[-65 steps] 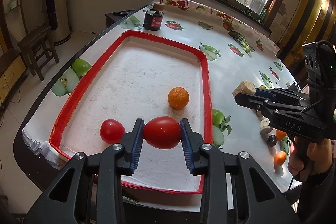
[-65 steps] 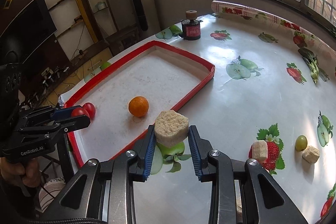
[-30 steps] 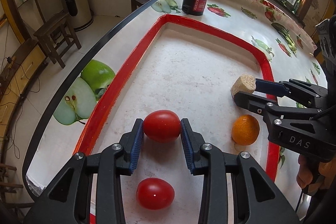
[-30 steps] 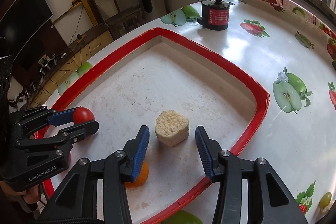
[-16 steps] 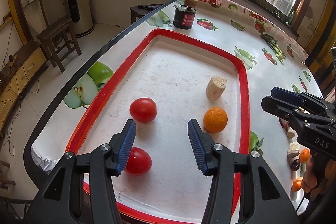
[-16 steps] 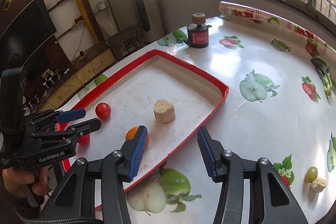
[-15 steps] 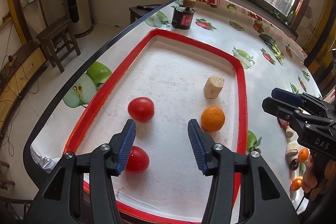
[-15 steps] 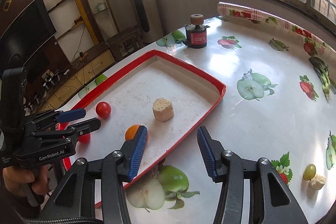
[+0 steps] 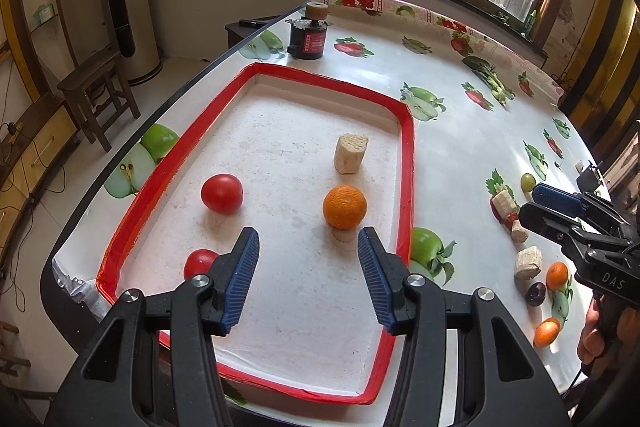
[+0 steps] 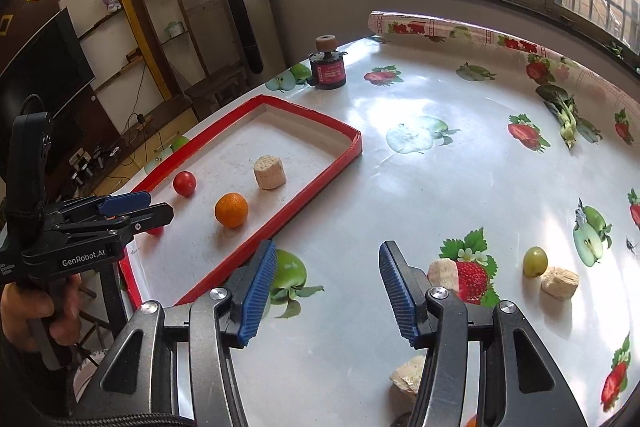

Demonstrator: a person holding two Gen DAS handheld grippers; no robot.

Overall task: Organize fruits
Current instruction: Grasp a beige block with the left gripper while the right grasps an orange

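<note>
While both tools hang empty above the worktop (image 10: 460,163), the red-rimmed tray (image 9: 407,163) holds what has been gathered: two tomatoes on its left side, one (image 9: 221,193) well inside and one (image 9: 200,262) near the front rim, partly hidden by a finger, with an orange (image 9: 344,207) to the right and a pale cut chunk (image 9: 350,153) just beyond it. They lie apart from one another, probably so each stays easy to reach and nothing rolls into its neighbour. The left tool (image 9: 308,267) is spread over the near part of the tray with nothing between its pads. The right tool (image 10: 326,293) points past the tray's right rim at the loose pieces; its jaws are opening, nothing between them, likely readying for another pick. A green grape (image 10: 535,261), pale chunks (image 10: 560,281) and small oranges (image 9: 557,275) wait on the right.
</note>
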